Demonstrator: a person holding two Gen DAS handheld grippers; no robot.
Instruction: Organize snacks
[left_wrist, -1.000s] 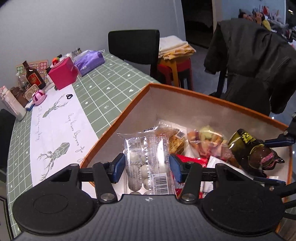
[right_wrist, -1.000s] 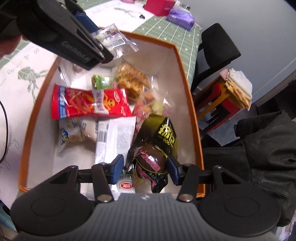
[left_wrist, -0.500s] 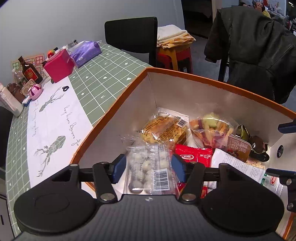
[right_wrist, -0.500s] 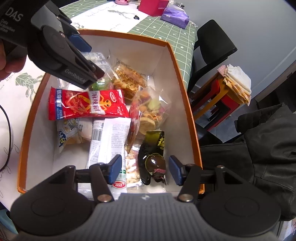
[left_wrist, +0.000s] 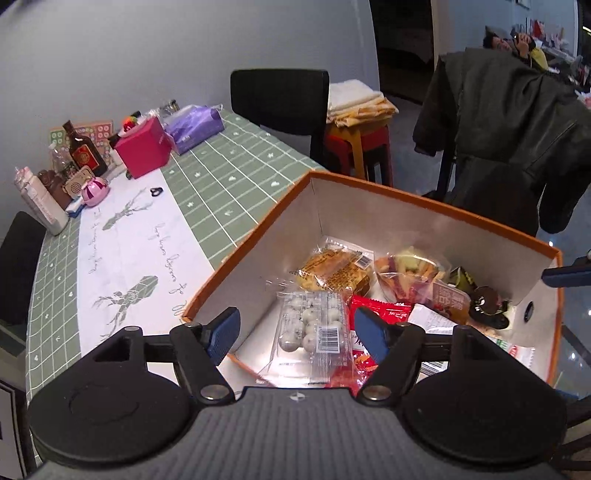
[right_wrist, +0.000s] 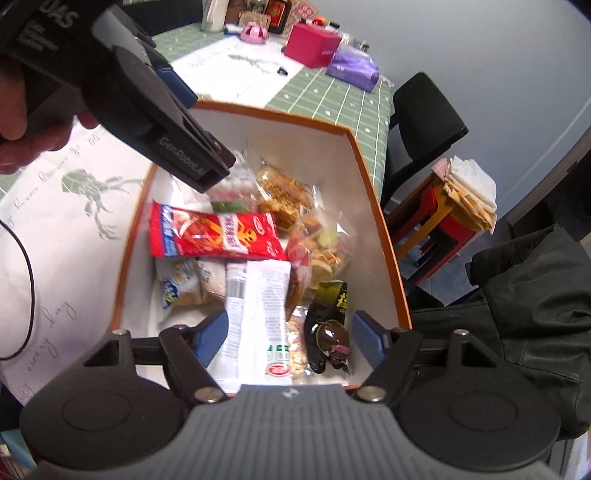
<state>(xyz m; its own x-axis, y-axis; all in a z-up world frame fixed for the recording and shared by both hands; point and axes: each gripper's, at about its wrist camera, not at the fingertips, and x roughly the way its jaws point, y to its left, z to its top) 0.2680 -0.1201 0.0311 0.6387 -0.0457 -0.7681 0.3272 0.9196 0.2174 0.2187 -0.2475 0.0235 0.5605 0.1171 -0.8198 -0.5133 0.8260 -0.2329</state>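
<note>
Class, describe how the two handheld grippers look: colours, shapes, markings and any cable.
Both are black. The left gripper and the right gripper carry blue ribbed finger pads, round discs and silver pivot screws. White "GenRobot.AI" lettering marks the left one's side; a thin black cable trails nearby.

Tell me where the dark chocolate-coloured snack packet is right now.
In the right wrist view, the dark snack packet lies inside the orange-rimmed box, near its right wall, between the open right tool's fingers, beside the white wrapper.

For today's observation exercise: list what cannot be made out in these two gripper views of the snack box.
- Clear pack of white balls: mostly hidden in the right wrist view by the left gripper.
- Blue-and-white snack bag: label too blurred to read.
- Orange box: near wall hidden by the right gripper.
</note>
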